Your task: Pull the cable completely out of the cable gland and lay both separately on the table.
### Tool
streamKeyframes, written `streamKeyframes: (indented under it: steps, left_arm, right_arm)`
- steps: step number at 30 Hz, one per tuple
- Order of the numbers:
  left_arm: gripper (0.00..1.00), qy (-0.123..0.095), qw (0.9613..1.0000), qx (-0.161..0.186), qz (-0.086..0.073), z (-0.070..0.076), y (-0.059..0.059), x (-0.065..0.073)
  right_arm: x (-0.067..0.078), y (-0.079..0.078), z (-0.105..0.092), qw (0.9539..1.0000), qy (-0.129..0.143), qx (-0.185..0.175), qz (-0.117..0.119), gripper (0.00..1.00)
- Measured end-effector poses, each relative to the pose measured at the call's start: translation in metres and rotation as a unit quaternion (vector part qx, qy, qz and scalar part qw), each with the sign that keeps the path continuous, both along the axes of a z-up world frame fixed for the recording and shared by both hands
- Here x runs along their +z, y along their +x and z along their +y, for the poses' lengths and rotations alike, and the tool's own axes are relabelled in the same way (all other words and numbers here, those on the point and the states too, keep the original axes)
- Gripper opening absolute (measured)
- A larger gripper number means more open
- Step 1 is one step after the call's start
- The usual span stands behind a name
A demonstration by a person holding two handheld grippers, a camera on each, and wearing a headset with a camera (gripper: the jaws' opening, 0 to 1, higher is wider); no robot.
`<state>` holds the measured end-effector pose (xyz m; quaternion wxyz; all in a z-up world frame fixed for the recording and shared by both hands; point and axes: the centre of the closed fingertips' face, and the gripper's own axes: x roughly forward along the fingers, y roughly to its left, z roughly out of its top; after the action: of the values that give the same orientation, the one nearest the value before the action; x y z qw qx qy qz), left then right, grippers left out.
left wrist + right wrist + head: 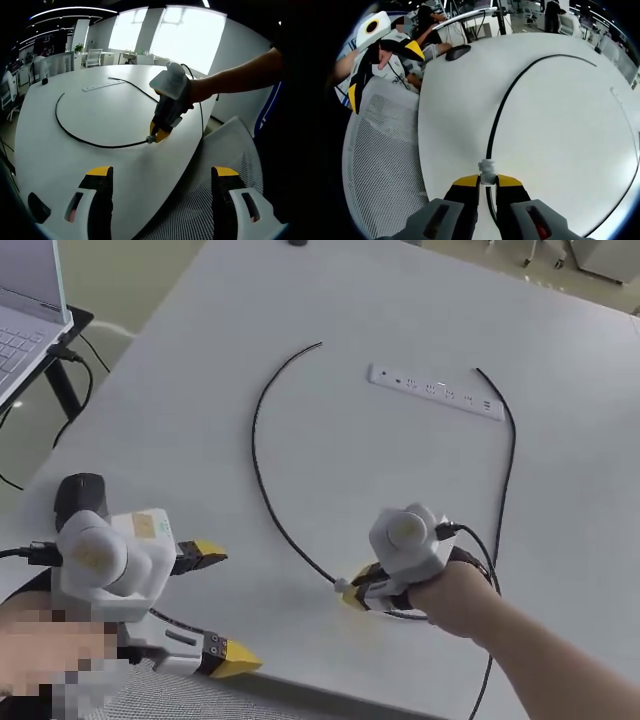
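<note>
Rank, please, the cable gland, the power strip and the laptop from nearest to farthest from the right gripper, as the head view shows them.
1. Cable gland: at the tips of the right gripper, near the front edge of the table.
2. Power strip: farther back, right of centre.
3. Laptop: far left, beyond the table's edge.

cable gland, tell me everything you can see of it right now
The cable gland is a small white piece, plastic by its look, with a stepped body. It is pinched between the yellow tips of the right gripper, its front end poking past them, low at the white table near its edge. The thin black cable is threaded in it and curves away across the table.
</note>
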<state>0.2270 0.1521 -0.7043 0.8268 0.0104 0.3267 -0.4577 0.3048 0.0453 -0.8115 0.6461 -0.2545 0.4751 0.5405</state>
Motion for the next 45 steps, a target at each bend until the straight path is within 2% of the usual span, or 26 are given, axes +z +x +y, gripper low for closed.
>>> streamKeyframes:
  steps: [11, 18, 25, 35, 40, 45]
  left_arm:
    - [0.80, 0.002, 0.9997, -0.025, -0.008, -0.012, 0.006, 0.002]
    - [0.80, 0.002, 0.9986, -0.049, -0.019, -0.027, 0.015, 0.008]
    - [0.79, 0.005, 0.9967, -0.074, -0.031, -0.042, 0.022, 0.014]
    - [0.77, 0.003, 0.9944, -0.097, -0.040, -0.057, 0.022, 0.015]
    - [0.78, 0.006, 0.9918, -0.117, -0.050, -0.064, 0.024, 0.015]
    - [0.76, -0.011, 0.9913, -0.123, -0.044, -0.069, 0.024, 0.015]
  right_arm:
    - [0.023, -0.006, 0.000, 0.9998, 0.006, 0.012, -0.015, 0.06]
    - [0.046, -0.012, 0.006, 0.9991, 0.021, 0.024, -0.027, 0.06]
    - [0.061, -0.019, 0.011, 0.9984, 0.028, 0.037, -0.033, 0.06]
    - [0.084, -0.040, 0.021, 0.9959, 0.041, 0.075, -0.028, 0.06]
    - [0.092, -0.051, 0.024, 0.9936, 0.042, 0.102, -0.026, 0.06]
    - [0.098, -0.055, 0.027, 0.9924, 0.047, 0.109, -0.033, 0.06]
